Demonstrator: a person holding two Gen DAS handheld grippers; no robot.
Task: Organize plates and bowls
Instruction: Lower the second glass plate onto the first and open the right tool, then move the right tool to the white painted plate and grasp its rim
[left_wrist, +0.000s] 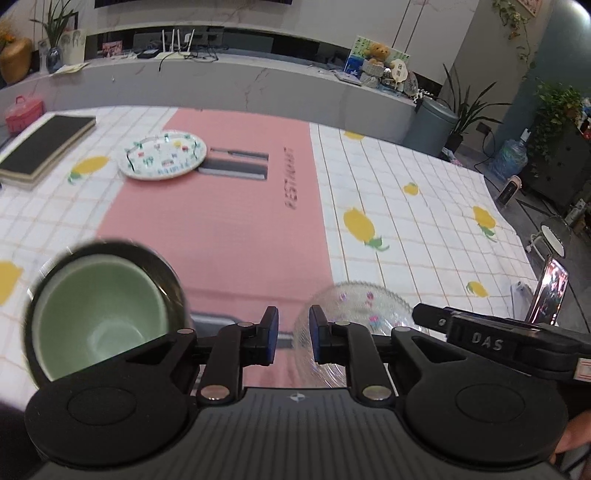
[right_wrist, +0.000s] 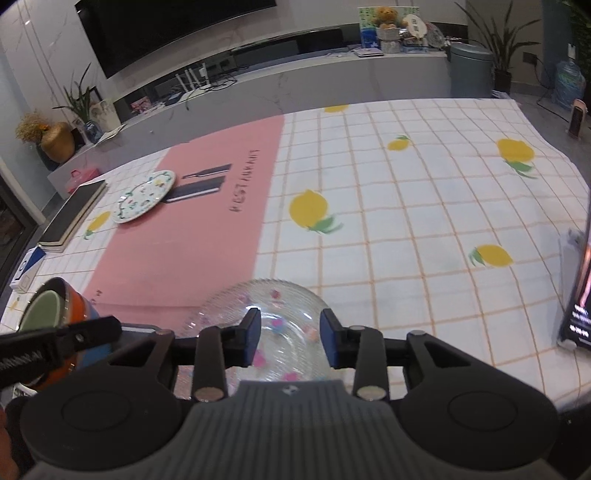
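Near the table's front edge, both grippers, left (left_wrist: 292, 334) and right (right_wrist: 290, 341), hover with fingers parted and empty; the slick glass bowl (right_wrist: 258, 325) could slip or knock the stacked green bowl (left_wrist: 99, 314).

table (right_wrist: 424, 229) under a white grid cloth with lemon print, pink mat (right_wrist: 207, 221) down the middle. on it: patterned plate (right_wrist: 144, 197) overlapping mat's far left edge, dark book (right_wrist: 74, 216) beside it, clear glass bowl (right_wrist: 266, 317) and green bowl (left_wrist: 96, 314) near edge.
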